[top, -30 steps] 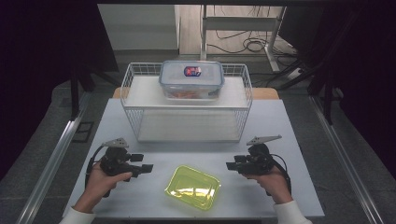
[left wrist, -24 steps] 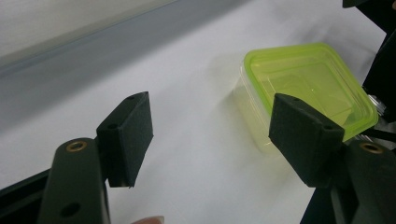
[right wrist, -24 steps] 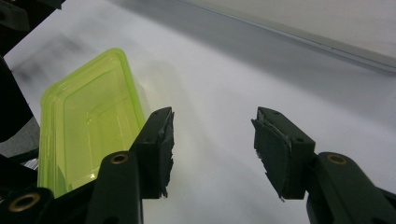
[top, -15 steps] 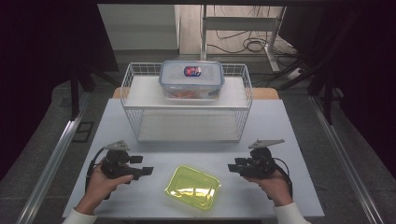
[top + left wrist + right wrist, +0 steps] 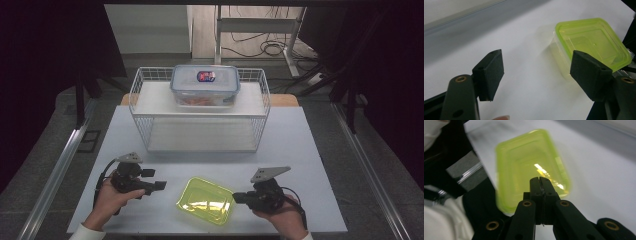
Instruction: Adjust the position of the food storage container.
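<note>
A shallow yellow-green plastic container (image 5: 206, 200) lies on the white table between my two grippers. To its left, my left gripper (image 5: 155, 180) is open and points toward it. In the left gripper view the wide-apart jaws (image 5: 537, 67) hold nothing, and the container (image 5: 594, 42) sits beyond the right jaw. My right gripper (image 5: 239, 197) is at the container's right edge. Its jaws have just been closing and are now shut on nothing (image 5: 540, 181). The container (image 5: 529, 170) appears blurred just past their tips.
A white wire basket (image 5: 200, 112) stands at the back of the table. A clear lidded food box (image 5: 205, 85) with a blue label rests on top of it. A metal rail (image 5: 60, 165) runs along the table's left side.
My right gripper has moved toward the near edge and closer to the container, and its jaws have closed. The left gripper has stayed where it was.
</note>
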The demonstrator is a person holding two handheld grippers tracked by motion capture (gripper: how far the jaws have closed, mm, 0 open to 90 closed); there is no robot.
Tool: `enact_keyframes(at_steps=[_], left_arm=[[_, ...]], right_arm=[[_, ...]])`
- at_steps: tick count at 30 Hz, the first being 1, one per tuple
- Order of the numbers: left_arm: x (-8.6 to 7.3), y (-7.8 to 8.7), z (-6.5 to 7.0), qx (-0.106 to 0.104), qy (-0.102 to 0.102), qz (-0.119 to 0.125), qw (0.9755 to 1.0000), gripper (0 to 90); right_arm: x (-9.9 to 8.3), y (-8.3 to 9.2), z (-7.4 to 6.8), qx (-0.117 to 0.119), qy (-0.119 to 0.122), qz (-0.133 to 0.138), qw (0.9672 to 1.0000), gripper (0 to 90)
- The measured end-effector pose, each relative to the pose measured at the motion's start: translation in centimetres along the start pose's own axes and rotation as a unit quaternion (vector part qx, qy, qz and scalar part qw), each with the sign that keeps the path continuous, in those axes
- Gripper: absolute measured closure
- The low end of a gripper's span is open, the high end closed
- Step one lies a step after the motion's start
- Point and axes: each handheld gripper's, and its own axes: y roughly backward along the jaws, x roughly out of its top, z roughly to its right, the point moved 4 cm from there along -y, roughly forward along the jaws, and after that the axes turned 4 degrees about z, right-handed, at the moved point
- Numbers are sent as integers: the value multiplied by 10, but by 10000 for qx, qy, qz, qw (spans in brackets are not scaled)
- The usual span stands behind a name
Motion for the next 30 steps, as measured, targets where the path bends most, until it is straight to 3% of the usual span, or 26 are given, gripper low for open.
enact_keyframes(at_steps=[2,3,4,5,6,7,8,9,13,21,30], left_arm=[[0,0,0,-7,-3,-8,10000,265],[0,-1,0,-7,-4,-10,10000,265],[0,-1,0,-5,-8,-17,10000,265],[-1,-1,0,-4,-16,-22,10000,265],[0,-2,0,-9,-11,-29,10000,265],[0,-2,0,-4,-17,-29,10000,265],[-1,-2,0,2,-27,-32,10000,265],[-1,-2,0,-2,-21,-30,10000,265],[-1,-1,0,-16,-23,-18,10000,266],[-2,-3,0,-19,-63,-82,9999,264],[-1,-1,-2,-7,-4,-30,10000,264]], right_arm=[[0,-3,-7,93,57,-24,9999,891],[-2,-11,-21,261,172,-101,9995,891],[-2,-11,-21,261,172,-101,9995,891],[-5,-19,-33,446,256,-235,9984,891],[-5,-19,-33,446,256,-235,9984,891],[-9,-27,-44,576,394,-397,9968,891],[-9,-27,-44,576,394,-397,9968,891],[-13,-35,-53,706,532,-566,9945,891],[-22,-44,-61,887,574,-745,9916,892],[-30,-52,-61,727,766,-990,9895,892],[-31,-52,-46,466,683,-915,9924,893]])
